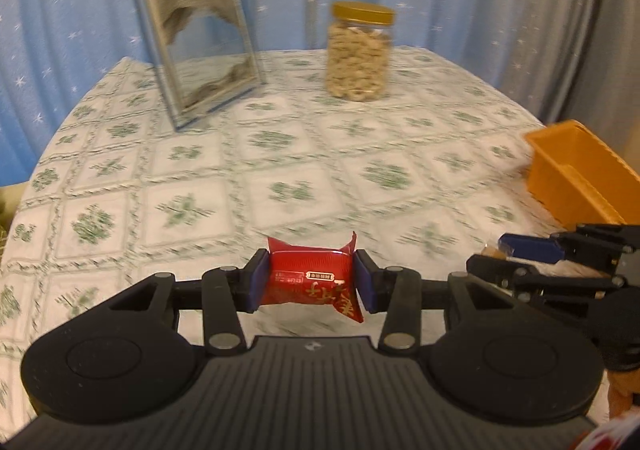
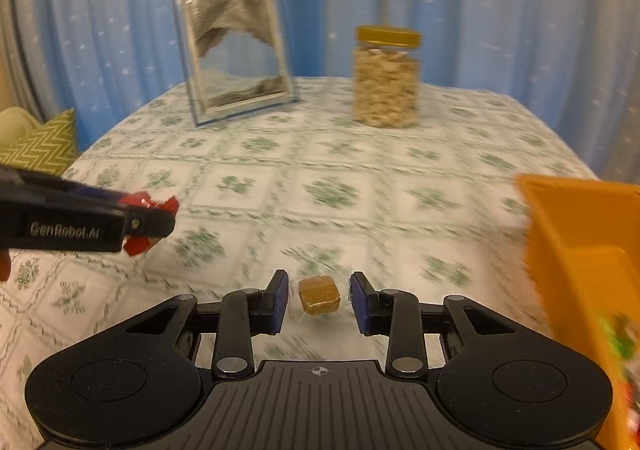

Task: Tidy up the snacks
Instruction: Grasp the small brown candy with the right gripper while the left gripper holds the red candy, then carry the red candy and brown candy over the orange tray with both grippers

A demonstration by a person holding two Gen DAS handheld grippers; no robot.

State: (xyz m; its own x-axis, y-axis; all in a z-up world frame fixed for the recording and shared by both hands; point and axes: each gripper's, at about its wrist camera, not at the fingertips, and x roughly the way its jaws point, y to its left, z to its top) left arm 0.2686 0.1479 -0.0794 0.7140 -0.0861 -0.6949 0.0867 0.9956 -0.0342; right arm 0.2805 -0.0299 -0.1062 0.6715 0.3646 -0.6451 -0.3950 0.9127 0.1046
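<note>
While the left gripper [image 1: 311, 282] clamps one red snack packet [image 1: 310, 282] between its blue pads [image 1: 256, 281], raised above the green-patterned tablecloth [image 1: 280, 154], the right gripper [image 2: 319, 300] has its jaws part open around one small brown wrapped cube [image 2: 319, 295], the pads just beside the clear wrapper, though I cannot tell whether they touch it. One orange bin [image 2: 588, 250] stands at the right edge, just beside the right gripper. Well apart at the back stand one gold-lidded jar [image 2: 386, 78] of pale snacks and one sand-art frame [image 2: 238, 54].
</note>
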